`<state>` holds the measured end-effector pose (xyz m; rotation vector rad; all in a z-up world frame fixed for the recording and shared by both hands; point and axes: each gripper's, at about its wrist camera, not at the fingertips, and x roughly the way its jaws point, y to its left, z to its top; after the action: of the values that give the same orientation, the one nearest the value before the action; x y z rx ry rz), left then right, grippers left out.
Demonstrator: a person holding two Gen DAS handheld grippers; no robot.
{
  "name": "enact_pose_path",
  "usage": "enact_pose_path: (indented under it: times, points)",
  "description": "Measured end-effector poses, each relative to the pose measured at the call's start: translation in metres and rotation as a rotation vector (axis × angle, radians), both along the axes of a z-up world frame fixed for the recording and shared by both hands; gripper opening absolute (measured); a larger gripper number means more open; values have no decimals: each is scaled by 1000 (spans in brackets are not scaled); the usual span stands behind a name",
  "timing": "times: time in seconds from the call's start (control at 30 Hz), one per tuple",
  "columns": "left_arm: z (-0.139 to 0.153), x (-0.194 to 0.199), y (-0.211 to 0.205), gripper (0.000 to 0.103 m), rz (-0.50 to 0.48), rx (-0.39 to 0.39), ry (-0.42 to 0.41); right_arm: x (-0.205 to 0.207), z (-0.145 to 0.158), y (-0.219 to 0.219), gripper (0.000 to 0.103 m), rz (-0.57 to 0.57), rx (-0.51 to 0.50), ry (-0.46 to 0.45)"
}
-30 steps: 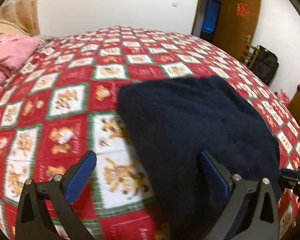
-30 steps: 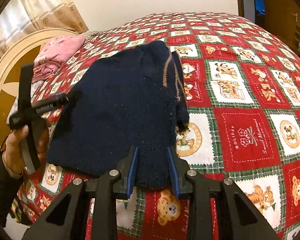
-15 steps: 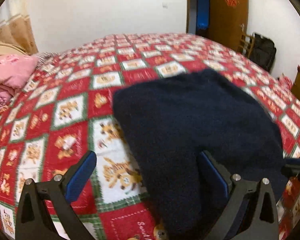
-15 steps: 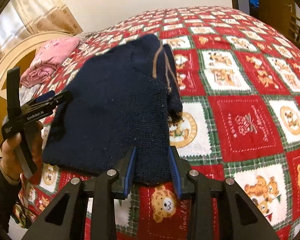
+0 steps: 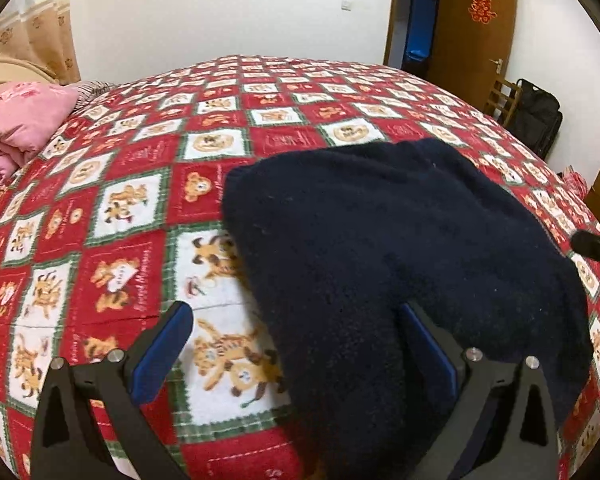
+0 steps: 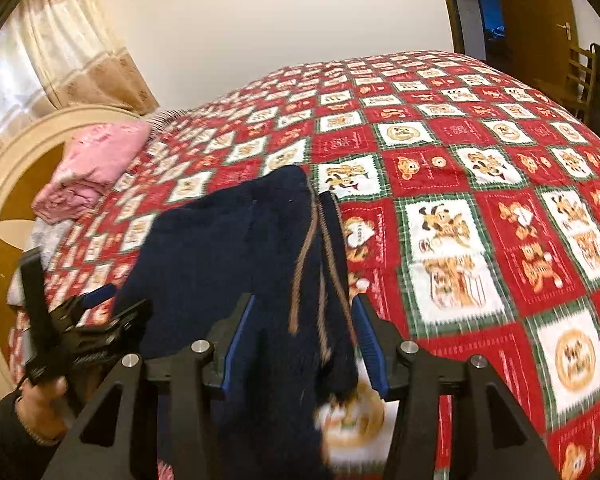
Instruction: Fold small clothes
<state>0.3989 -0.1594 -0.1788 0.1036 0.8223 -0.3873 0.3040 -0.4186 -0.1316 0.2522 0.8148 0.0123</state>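
Observation:
A dark navy knitted sweater lies folded on the red patchwork bedspread; in the right wrist view the sweater shows brown stripes along its right side. My left gripper is wide open, its right finger over the sweater's near edge and its left finger over bare bedspread. My right gripper has its jaws partly apart with the sweater's striped near corner between them, lifted off the bed. The left gripper also shows in the right wrist view, held in a hand at the sweater's left edge.
Folded pink clothes lie by the round headboard at the left. A brown door, a wooden chair and a black bag stand at the far right. The bedspread stretches wide to the right of the sweater.
My right gripper's jaws have widened and it has moved forward, raising the sweater's near striped corner. My left gripper stays open and has shifted a little along the sweater's edge.

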Motion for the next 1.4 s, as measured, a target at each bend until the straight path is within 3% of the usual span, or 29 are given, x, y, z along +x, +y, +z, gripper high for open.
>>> enact_pose_path:
  times: [0.17,0.23,0.47,0.63,0.73,0.83,1.03,1.4]
  points:
    - [-3,4,1,103,-13,-32,20,23,-27,-13,52,-36,-8,86]
    - [-5,5,2,103,-20,-46,27,26,-34,-19,59,-50,-9,103]
    - [-8,8,2,103,-29,-78,55,32,-46,-41,67,-61,114,132]
    - [-6,13,0,103,-40,-72,69,39,-49,-43,64,-6,176,130]
    - [-15,22,5,103,-31,-155,146,34,-54,-46,51,24,275,111]
    - [-22,28,14,103,-35,-234,216,29,-58,-50,49,48,325,107]
    - [-22,24,4,103,-58,-208,191,45,-63,-49,50,52,360,109]
    - [-25,27,4,103,-81,-233,174,46,-69,-49,53,106,447,112]
